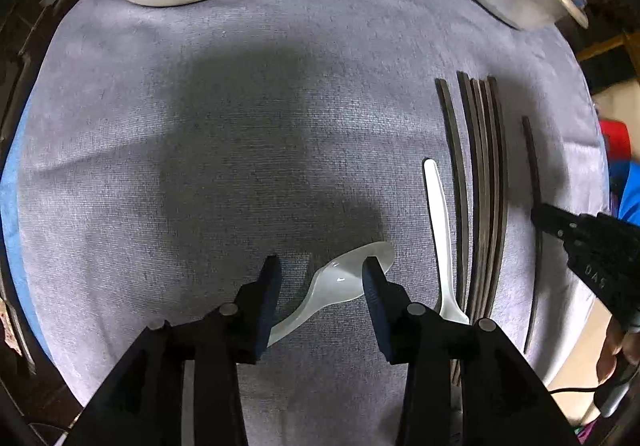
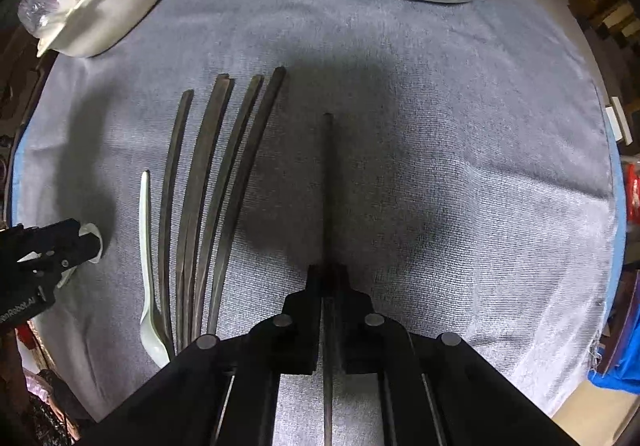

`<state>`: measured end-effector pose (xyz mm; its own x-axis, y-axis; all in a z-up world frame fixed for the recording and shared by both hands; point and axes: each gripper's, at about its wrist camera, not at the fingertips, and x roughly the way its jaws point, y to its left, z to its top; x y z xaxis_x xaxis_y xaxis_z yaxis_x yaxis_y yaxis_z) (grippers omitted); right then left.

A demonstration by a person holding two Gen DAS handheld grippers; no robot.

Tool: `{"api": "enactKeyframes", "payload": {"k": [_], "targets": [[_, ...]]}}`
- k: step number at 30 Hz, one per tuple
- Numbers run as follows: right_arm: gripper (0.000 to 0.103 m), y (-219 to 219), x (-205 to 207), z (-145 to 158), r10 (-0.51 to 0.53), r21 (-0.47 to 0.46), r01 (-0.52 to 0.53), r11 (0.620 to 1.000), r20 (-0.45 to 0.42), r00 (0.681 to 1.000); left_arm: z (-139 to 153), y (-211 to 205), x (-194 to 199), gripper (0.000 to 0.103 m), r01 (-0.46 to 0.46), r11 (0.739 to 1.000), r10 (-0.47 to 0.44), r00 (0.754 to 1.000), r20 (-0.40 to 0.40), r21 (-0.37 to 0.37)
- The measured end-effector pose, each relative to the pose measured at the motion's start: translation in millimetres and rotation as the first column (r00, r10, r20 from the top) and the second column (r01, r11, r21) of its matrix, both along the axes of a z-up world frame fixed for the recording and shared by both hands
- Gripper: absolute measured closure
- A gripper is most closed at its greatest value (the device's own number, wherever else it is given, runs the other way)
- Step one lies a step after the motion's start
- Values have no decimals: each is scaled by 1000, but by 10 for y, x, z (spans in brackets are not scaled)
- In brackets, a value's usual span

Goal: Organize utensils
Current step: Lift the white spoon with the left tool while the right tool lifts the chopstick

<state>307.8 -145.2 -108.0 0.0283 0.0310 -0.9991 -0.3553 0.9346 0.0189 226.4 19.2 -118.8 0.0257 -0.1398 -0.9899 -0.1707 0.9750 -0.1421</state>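
A: Any writing?
B: Partial letters on the right gripper (image 2: 327, 278) body, unreadable (fisheye blur).
A: Jaws?
B: Right ones are clamped on a lone dark chopstick (image 2: 329, 182), right of the chopstick bunch (image 2: 208, 206). Left gripper (image 1: 322, 278) stands partly open over the white spoon (image 1: 340, 286), pads off it.
A: Hidden?
B: That spoon's handle runs under the left finger. A second white spoon (image 2: 147, 246) lies just left of the bunch; white bowls (image 2: 116, 6) beyond, cut off, on the grey cloth (image 2: 440, 126).
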Motion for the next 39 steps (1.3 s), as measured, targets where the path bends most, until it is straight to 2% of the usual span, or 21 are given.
{"api": "enactKeyframes", "payload": {"k": [4, 6, 10, 12, 15, 20, 27, 29, 30, 34, 39], "targets": [[94, -92, 9, 71, 4, 18, -4, 1000, 0, 1000, 34, 38, 32, 60, -35, 999, 35, 999, -3, -15], [94, -187, 60, 59, 2, 28, -2, 1000, 0, 1000, 96, 51, 44, 60, -26, 1000, 26, 1000, 14, 12], [94, -226, 67, 48, 1, 36, -1, 999, 2, 1000, 218, -62, 86, 60, 63, 998, -64, 997, 52, 26], [94, -254, 67, 72, 0, 38, 0, 999, 3, 1000, 231, -184, 105, 60, 130, 990, -133, 989, 58, 59], [94, -188, 95, -19, -6, 45, 6, 999, 3, 1000, 123, -418, 157, 60, 236, 970, -238, 971, 24, 66], [94, -228, 115, 4, -8, 53, 8, 999, -3, 1000, -59, -586, 290, 60, 304, 944, -304, 952, -24, 127], [94, -208, 131, 10, 9, 43, -8, 999, -4, 1000, -159, -591, 432, 60, 282, 950, -282, 959, -23, 133], [94, -207, 136, 19, 8, 43, -8, 999, -3, 1000, -117, -502, 414, 69, 264, 955, -264, 964, -18, 136], [94, -204, 136, 20, 8, 42, -8, 999, -3, 1000, -117, -479, 433, 70, 253, 959, -253, 967, -16, 130], [94, -210, 141, 28, 2, 49, -2, 999, -3, 1000, -114, -363, 457, 73, 199, 977, -200, 980, 3, 81], [95, -246, 152, 35, -15, 70, 15, 997, -4, 1000, -97, -78, 381, 74, 78, 997, -77, 997, 21, -24]]}}
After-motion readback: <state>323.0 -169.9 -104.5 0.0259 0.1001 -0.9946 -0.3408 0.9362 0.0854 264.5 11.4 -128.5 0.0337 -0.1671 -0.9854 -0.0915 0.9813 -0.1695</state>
